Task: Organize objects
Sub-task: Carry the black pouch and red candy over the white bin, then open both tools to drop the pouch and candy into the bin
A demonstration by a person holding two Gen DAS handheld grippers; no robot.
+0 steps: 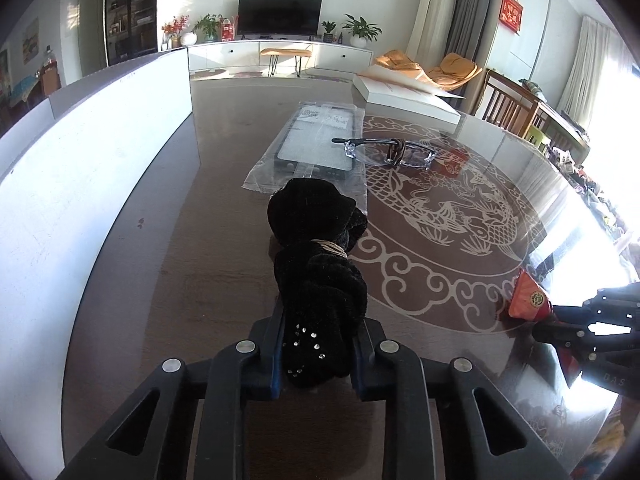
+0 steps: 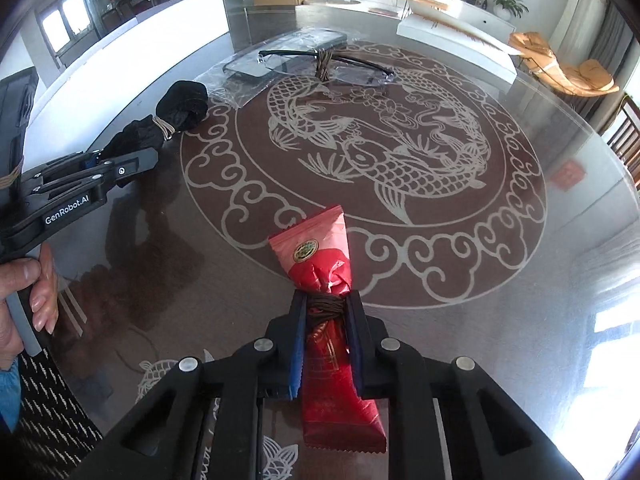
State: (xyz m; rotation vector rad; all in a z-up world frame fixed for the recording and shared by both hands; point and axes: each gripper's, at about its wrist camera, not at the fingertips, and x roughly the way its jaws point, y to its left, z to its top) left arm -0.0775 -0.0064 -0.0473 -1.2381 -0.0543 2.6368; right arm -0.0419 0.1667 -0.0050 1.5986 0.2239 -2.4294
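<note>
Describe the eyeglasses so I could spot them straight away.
Start at the round table with the pale fish design under glass. At its far edge, beside a bagged phone case, lie the eyeglasses. Only they have clear lenses, folded and tied with brown cord.

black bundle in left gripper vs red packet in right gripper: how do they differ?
Material: the black bundle is fuzzy dark cloth with small shiny studs; the red packet is glossy crinkled foil with a round emblem.
Tie: the bundle is bound with a pale band, the packet with dark brown cord.
Grip point: the left gripper clamps the bundle's near end, away from its band; the right gripper clamps the packet right at its cord.
Shared: both tied at the waist, lying on the glass table.
</note>
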